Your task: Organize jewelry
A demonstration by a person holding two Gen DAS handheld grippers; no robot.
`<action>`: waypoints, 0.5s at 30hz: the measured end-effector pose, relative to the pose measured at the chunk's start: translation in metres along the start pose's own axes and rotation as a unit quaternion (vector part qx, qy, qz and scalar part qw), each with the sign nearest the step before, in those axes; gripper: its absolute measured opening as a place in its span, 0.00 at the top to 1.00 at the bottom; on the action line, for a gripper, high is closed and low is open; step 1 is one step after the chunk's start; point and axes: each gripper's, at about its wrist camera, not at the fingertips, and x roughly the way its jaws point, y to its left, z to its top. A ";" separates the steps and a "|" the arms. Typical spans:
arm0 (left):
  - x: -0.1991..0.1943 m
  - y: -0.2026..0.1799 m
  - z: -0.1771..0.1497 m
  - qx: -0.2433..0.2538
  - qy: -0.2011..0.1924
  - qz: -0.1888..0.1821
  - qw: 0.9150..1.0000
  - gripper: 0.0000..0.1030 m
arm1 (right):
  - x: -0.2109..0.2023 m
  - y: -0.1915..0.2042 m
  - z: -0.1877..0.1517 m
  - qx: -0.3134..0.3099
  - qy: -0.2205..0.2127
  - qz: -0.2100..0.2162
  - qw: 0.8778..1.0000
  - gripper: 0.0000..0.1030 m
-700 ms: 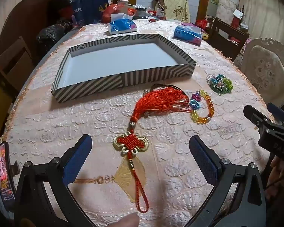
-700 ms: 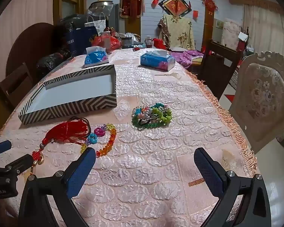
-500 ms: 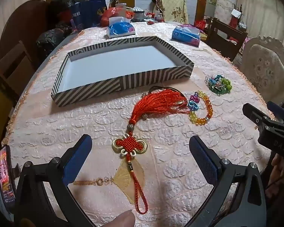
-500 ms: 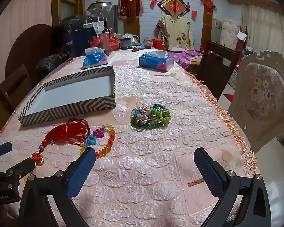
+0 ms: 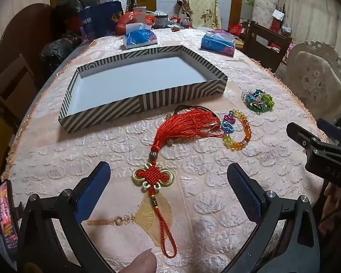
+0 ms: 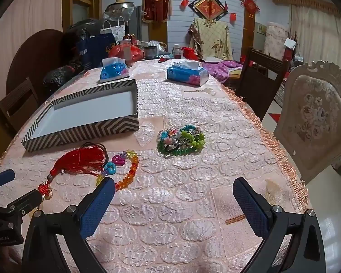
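Observation:
A red knot tassel (image 5: pixel 168 141) lies on the pink tablecloth, its knot between the fingertips of my left gripper (image 5: pixel 168 177), which stands open above it. Beside the tassel's fringe rests a bracelet of coloured beads (image 5: pixel 237 132) (image 6: pixel 127 170). A pile of green and blue bead bracelets (image 6: pixel 181 141) (image 5: pixel 258 99) sits further right. The striped shallow box (image 5: pixel 102 116) (image 6: pixel 79 134) stands behind them with only a white floor showing. My right gripper (image 6: pixel 174 188) is open over bare cloth, nothing between its fingers.
Two tissue packs (image 6: pixel 113 70) (image 6: pixel 187 72) and bags stand at the table's far end. A padded chair (image 6: pixel 311 118) stands at the right edge, a dark wooden chair (image 6: pixel 261 77) beyond it. A phone (image 5: pixel 5 213) shows at the lower left. A fingertip (image 5: pixel 143 261) sits at the bottom.
Both views have tilted slightly upward, so the box and jewelry sit a little lower in frame. Both grippers stay wide open.

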 end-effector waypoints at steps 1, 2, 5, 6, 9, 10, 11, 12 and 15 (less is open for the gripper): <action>0.000 0.000 0.000 0.001 -0.001 0.003 1.000 0.00 | 0.000 0.000 0.000 0.000 -0.001 0.000 1.000 0.00; 0.000 0.000 -0.001 0.001 -0.001 0.005 1.000 0.00 | 0.000 0.001 0.000 -0.001 -0.001 0.000 1.000 0.00; 0.001 0.003 -0.001 -0.004 0.002 0.003 1.000 0.00 | -0.001 0.001 -0.001 -0.002 -0.001 -0.001 1.000 0.00; 0.001 0.004 -0.001 -0.006 0.004 0.001 1.000 0.00 | -0.001 0.001 -0.001 -0.001 -0.001 -0.001 1.000 0.00; 0.002 0.007 -0.002 -0.012 0.006 0.001 1.000 0.00 | -0.001 0.001 0.000 -0.001 -0.001 -0.001 1.000 0.00; 0.002 0.008 -0.002 -0.013 0.007 0.002 1.000 0.00 | -0.001 0.001 0.000 -0.002 -0.001 -0.001 1.000 0.00; 0.002 0.009 -0.002 -0.014 0.007 0.002 1.000 0.00 | -0.001 0.001 0.000 -0.001 -0.001 -0.001 1.000 0.00; 0.002 0.009 -0.002 -0.016 0.007 0.002 1.000 0.00 | 0.000 0.001 -0.001 -0.001 -0.002 -0.001 1.000 0.00; 0.001 0.009 -0.002 -0.013 0.005 0.002 1.000 0.00 | 0.000 0.001 -0.001 -0.001 -0.002 -0.002 1.000 0.00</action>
